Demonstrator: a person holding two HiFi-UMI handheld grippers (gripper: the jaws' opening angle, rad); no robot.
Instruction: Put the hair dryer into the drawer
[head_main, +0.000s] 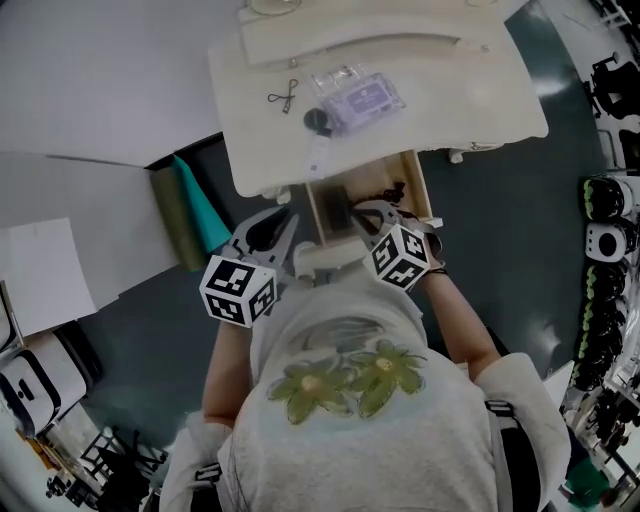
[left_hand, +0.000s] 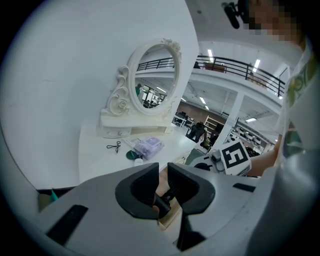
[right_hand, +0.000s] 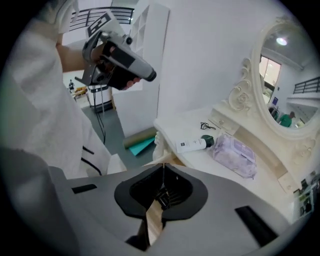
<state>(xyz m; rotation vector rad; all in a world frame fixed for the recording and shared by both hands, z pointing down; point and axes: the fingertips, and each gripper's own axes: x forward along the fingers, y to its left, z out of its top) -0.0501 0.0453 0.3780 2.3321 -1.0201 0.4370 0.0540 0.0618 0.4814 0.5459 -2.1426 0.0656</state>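
Hair dryer (head_main: 335, 207), black plastic, lies inside the open pale wooden drawer (head_main: 413, 180) at the white dressing table's (head_main: 490, 110) front edge. Left gripper (left_hand: 163, 167) hovers by the drawer's front left corner, jaws slightly apart, empty. Right gripper (right_hand: 163, 167) points down near the front right corner, jaws together, empty. A white tube (head_main: 318, 145) and a clear purple pouch (head_main: 358, 98) lie behind.

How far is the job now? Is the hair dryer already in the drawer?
Looks done: a dark thing, probably the hair dryer, lies in the open drawer. In hand: nothing; the right tool is shut and empty, the left tool slightly open and empty. Left: perhaps only to close the drawer.
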